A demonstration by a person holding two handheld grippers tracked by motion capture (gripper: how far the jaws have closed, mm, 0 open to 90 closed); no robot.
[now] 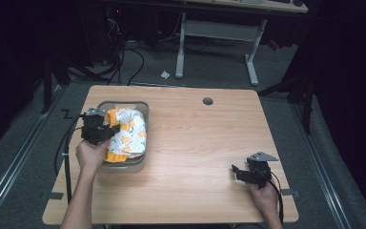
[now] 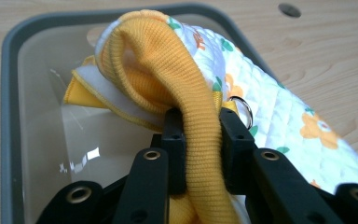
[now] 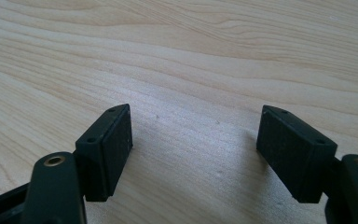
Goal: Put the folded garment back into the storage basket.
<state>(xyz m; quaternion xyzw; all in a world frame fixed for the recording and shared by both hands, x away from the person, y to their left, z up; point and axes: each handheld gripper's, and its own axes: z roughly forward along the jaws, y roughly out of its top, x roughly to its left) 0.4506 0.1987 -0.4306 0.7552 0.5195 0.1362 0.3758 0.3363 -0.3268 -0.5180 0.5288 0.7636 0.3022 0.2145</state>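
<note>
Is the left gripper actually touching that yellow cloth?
Touching. In the left gripper view, the left gripper has both black pads pressed against the yellow ribbed cloth, pinching it over the grey bin.

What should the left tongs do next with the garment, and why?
Probably open. The left tongs pinch the yellow cuff low inside the bin, and most of the garment already lies in it. The right tongs sit open over bare table.
</note>
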